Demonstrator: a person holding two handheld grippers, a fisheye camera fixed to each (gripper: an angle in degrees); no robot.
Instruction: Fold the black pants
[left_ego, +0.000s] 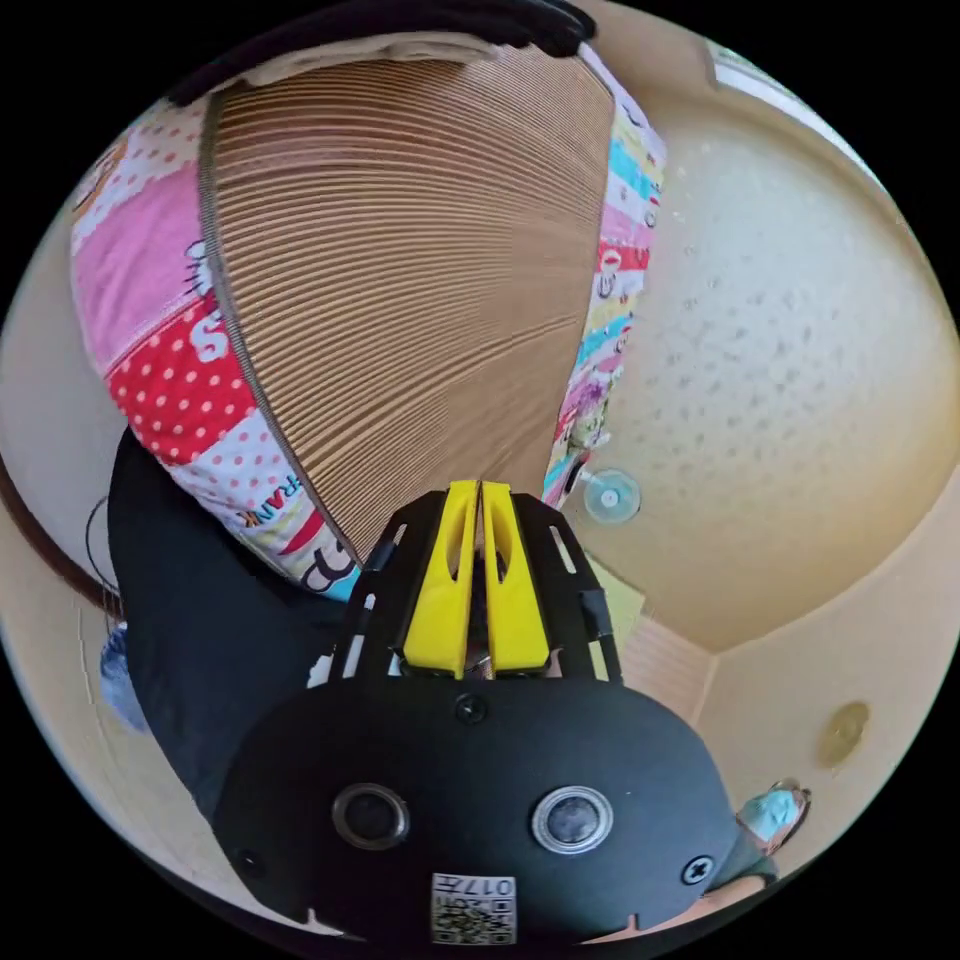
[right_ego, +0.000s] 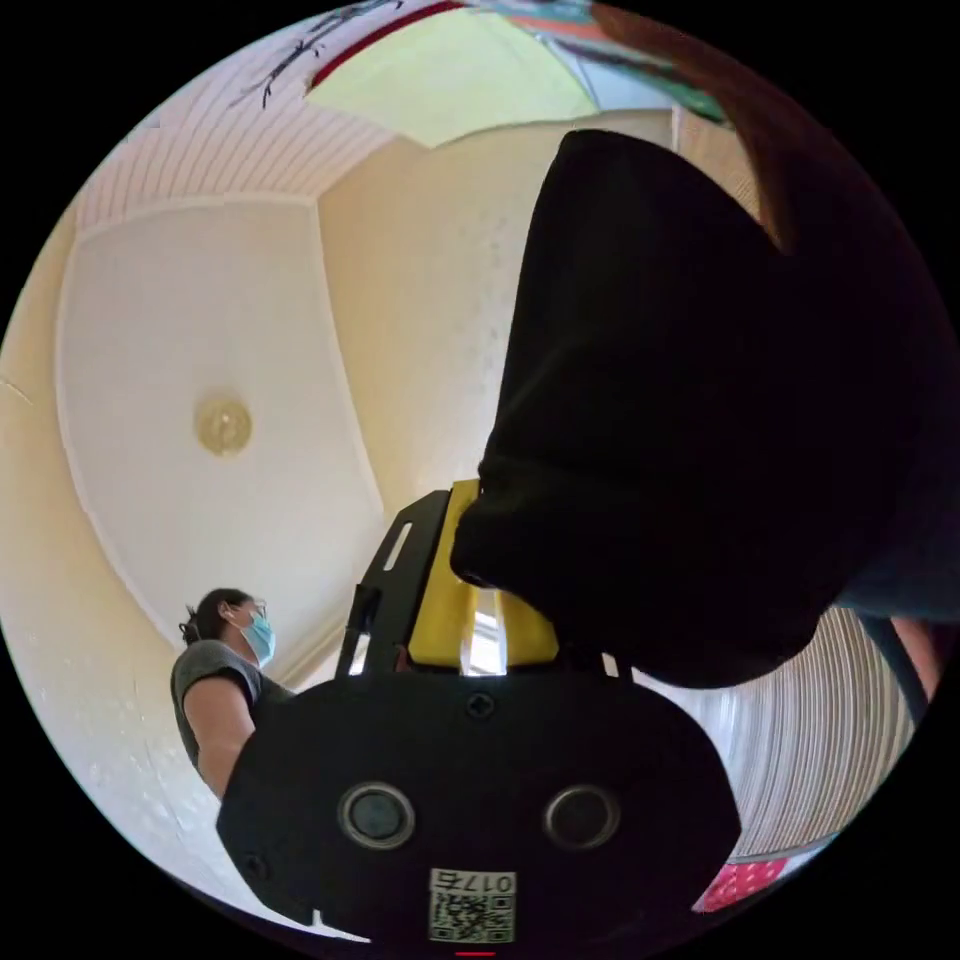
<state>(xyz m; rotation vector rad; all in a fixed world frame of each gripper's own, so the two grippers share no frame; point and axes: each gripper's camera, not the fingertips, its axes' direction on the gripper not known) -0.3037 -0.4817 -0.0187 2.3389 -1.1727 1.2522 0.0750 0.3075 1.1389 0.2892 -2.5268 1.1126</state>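
The black pants hang as a dark mass over the tips of my right gripper. Its yellow jaws stand close together with a thin slit of light at their base, and the cloth hides their tips. Another part of the black pants lies at the lower left in the left gripper view, beside and behind my left gripper. That gripper's yellow jaws are pressed together with nothing visible between them, and they point at a ribbed brown mat.
The mat has a colourful patchwork border. A person in a grey top stands at the lower left of the right gripper view. A round ceiling lamp and pale walls lie behind.
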